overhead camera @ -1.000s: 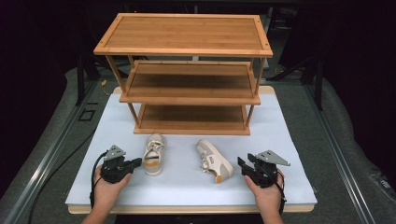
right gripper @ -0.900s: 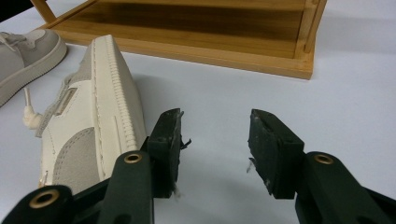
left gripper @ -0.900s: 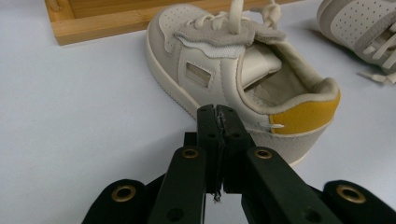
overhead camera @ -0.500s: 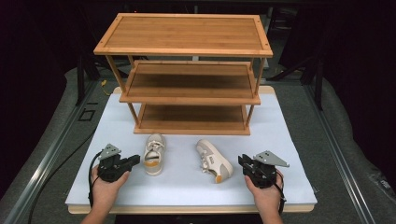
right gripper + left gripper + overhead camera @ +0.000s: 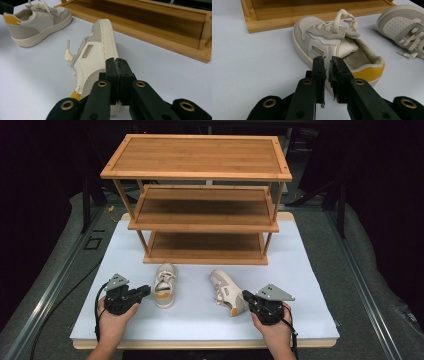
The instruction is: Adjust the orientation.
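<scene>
Standing bare, 3-tier shelf [image 5: 200,205], shoes [image 5: 164,284] outside

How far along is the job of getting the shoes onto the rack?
Done: nothing; all tiers of the rack are bare. In hand: the left gripper, jaws just opening a slit, points at the upright shoe; the right gripper, jaws just closed with nothing between them, sits by the tipped shoe. Left: grip both shoes and shelve them.

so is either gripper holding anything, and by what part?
Nothing held. Right gripper is shut empty beside the tipped shoe; left gripper stands slightly open before the upright shoe.
</scene>
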Demonstrator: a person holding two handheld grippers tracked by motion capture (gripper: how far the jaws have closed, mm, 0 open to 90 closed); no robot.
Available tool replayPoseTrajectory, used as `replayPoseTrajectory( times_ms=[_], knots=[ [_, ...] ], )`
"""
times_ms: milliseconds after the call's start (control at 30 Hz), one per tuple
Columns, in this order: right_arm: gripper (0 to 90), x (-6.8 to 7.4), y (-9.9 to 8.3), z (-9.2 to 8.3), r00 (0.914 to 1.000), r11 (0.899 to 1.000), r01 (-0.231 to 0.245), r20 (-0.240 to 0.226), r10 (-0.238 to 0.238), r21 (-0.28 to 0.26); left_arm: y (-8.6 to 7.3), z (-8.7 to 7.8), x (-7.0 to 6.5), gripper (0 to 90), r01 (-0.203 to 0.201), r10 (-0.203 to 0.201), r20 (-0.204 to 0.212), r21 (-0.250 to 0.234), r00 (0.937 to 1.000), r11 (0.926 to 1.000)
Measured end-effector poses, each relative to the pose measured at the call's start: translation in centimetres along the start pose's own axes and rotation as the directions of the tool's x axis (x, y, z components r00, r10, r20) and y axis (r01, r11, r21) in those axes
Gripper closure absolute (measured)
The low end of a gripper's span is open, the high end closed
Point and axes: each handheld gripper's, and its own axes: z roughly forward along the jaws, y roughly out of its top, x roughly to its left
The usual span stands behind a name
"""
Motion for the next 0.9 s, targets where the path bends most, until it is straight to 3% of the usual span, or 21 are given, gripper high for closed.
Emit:
replayPoseTrajectory(
  times_ms=[133,467,767,900],
  knots=[
    [88.9,0.0,-0.1,0.4,1.0,1.0,0.005,0.004,-0.005,0.027,0.0,-0.1,0.1,80.6,0.003,-0.003,0.0,-0.004,1.0,1.0],
    [87.8,-0.5,-0.2,0.8,0.9995,1.0,-0.005,0.031,0.005,0.01,0.0,0.0,0.1,79.8,0.008,-0.008,0.003,-0.004,1.0,1.0],
    [89.6,-2.4,-0.2,1.5,0.993,0.996,-0.093,0.074,0.092,0.006,0.1,-0.1,0.3,76.6,0.031,-0.031,0.005,-0.014,0.9995,0.9994],
    [87.4,-3.3,-0.4,1.6,0.9866,0.988,-0.154,0.054,0.154,0.0,0.1,-0.1,0.3,74.6,0.039,-0.039,0.011,-0.018,0.9992,0.9991]
  ],
)
